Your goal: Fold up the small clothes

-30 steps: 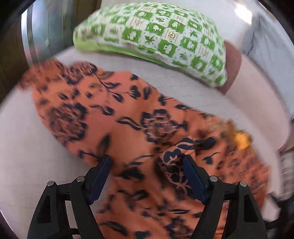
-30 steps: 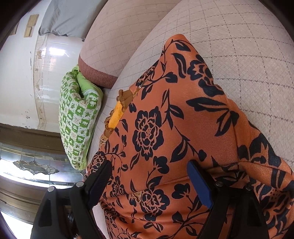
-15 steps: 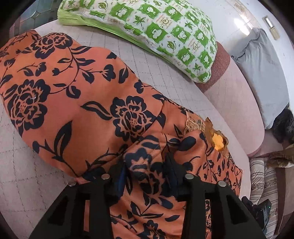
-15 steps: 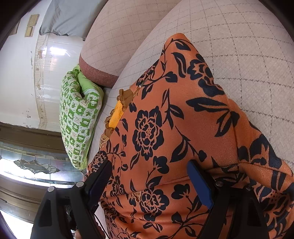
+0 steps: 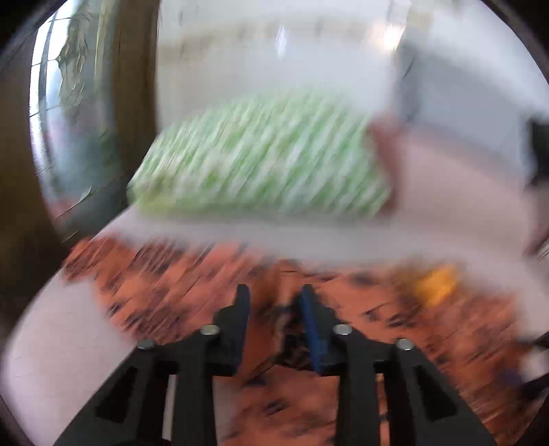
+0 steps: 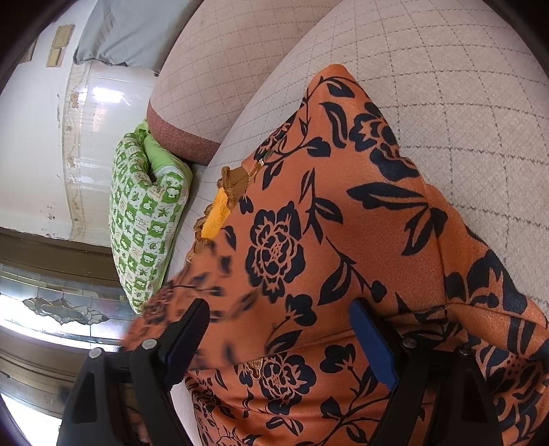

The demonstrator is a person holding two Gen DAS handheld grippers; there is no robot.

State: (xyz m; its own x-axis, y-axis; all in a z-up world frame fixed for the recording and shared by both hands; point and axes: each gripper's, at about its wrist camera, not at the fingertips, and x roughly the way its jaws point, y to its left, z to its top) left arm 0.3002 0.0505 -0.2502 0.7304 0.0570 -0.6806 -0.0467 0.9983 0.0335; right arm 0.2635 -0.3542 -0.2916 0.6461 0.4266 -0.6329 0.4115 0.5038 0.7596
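Note:
An orange garment with black flowers (image 6: 308, 219) lies on the quilted sofa seat (image 6: 446, 85); its yellow-lined collar (image 6: 216, 216) points toward the backrest. My right gripper (image 6: 279, 338) is open, its jaws wide apart just over the cloth. In the blurred left wrist view my left gripper (image 5: 274, 319) is shut on a bunched fold of the same garment (image 5: 360, 308) and holds it up. In the right wrist view a blurred flap of the cloth (image 6: 185, 291) hangs raised at the left.
A green-and-white checked pillow (image 5: 260, 164) lies at the far end of the seat, also seen in the right wrist view (image 6: 144, 219). The sofa backrest (image 6: 223, 68) with a reddish band runs beside it. A grey cloth (image 6: 127, 31) hangs over the backrest.
My left gripper went from open to shut on a fold of the garment, then swung up fast with it. My right gripper has stayed still and open.

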